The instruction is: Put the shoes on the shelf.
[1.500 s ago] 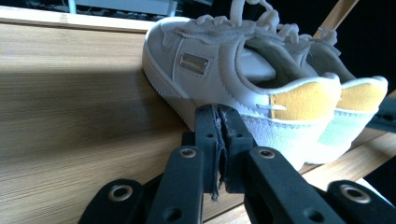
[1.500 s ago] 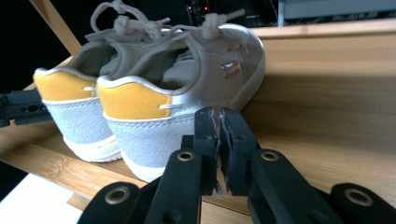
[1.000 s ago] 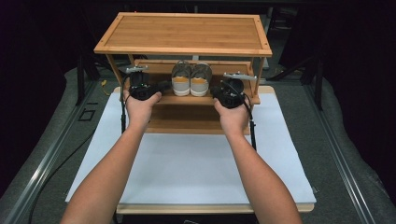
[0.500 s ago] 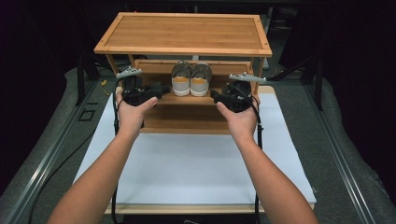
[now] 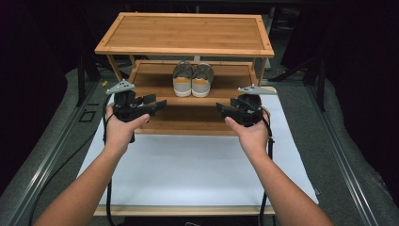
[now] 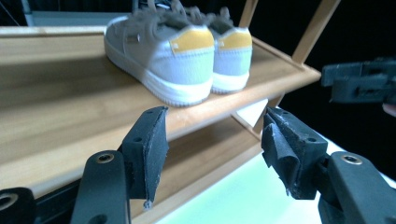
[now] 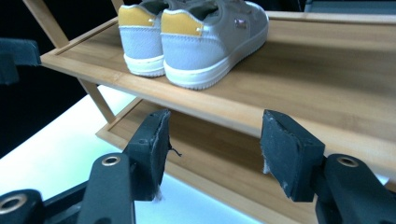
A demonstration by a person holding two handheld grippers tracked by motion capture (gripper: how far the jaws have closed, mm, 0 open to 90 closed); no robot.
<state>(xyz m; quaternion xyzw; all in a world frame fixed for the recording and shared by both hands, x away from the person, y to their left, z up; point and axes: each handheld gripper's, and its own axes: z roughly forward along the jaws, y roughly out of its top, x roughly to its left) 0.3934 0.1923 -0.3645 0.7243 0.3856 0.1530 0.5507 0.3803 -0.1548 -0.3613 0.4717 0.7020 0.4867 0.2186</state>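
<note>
Pair of grey shoes sits mid-shelf on the wooden rack, heels toward you. Your left hand-held gripper and right hand-held gripper hover at the shelf's front edge, facing inward, jaws just opened wide, holding nothing. White worktop lies bare below your forearms.

Top shelf overhangs shoes, front approach open

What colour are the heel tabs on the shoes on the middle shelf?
Yellow, on the pale grey shoes with white soles; clearest in the right gripper view.
</note>
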